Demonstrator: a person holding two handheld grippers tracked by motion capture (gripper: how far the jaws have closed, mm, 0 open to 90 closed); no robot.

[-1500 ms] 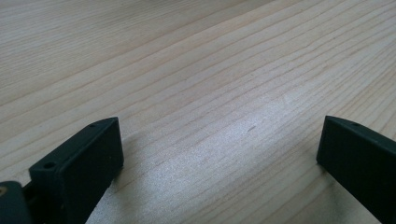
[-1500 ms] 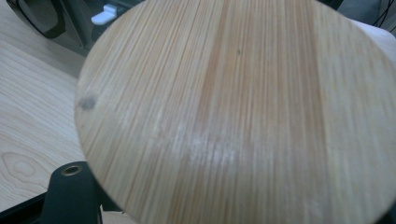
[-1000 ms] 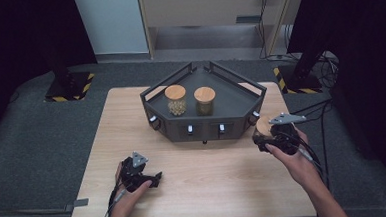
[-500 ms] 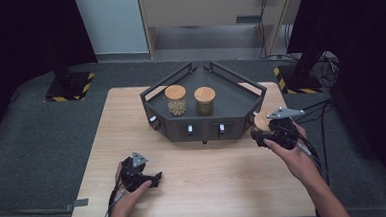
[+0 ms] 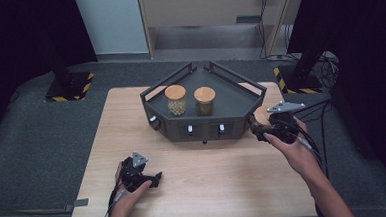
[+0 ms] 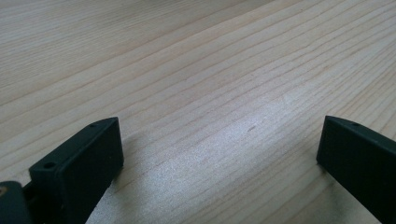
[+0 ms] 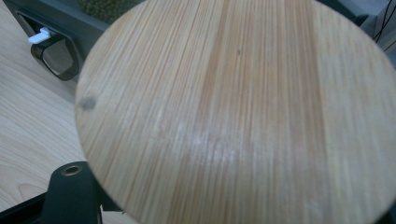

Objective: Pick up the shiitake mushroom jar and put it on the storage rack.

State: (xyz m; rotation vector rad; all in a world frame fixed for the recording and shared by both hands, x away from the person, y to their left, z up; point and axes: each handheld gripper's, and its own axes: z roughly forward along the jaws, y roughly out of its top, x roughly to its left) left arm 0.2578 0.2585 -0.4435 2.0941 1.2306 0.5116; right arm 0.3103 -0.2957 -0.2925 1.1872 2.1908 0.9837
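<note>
Right gripper view: right hand-held gripper (image 7: 233,205) seemingly clamps wooden lid (image 7: 243,107) beside rack (image 7: 56,18) edge.

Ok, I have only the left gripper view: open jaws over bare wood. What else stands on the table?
Observer: A dark tray stands at the far middle of the table. In it are a left jar and a right jar, both with wooden tops.
Operator: And where is the right gripper?
Observer: The right gripper is at the tray's right front corner.
Operator: Does it hold something?
Observer: A round wooden lid is right in front of its camera, and the gripper looks shut on it.
</note>
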